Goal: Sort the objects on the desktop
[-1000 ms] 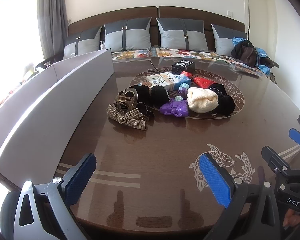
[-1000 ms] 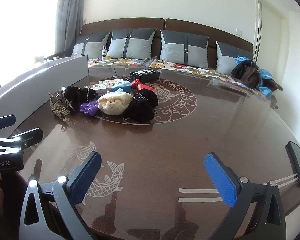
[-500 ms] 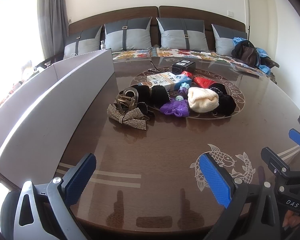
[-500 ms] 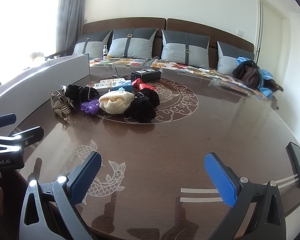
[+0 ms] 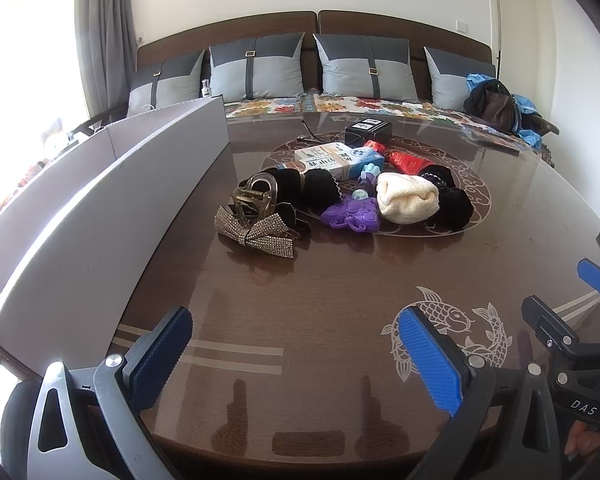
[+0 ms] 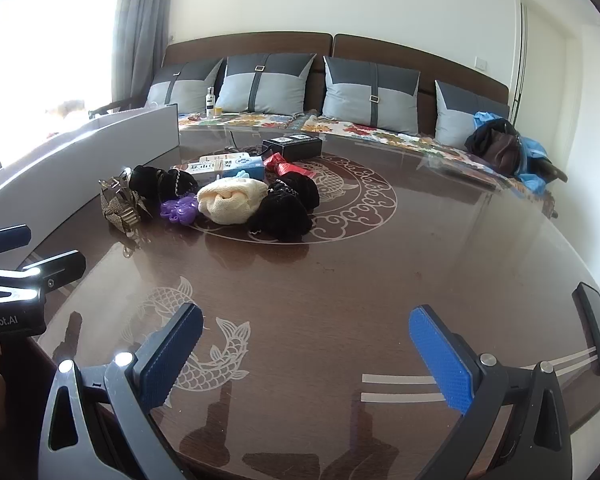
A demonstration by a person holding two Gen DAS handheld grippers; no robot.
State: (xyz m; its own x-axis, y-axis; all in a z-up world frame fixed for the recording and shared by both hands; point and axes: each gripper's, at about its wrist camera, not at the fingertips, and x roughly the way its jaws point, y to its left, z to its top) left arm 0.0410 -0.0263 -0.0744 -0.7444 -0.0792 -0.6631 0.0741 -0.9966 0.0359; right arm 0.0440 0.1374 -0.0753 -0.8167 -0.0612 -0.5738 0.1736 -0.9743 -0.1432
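A pile of small objects lies mid-table: a rhinestone bow, a clear hair claw, a purple toy, a cream knit cloth, black scrunchies, a white-and-blue box, a red packet and a black box. My left gripper hovers open over the near table edge, well short of the pile. My right gripper is open too, empty, near the front edge.
A long grey bin runs along the table's left side. A dark phone lies at the right edge. Behind the round brown table stands a sofa with grey cushions and a bag.
The right wrist view has crept slightly nearer the pile. The left gripper and the objects have not visibly moved.
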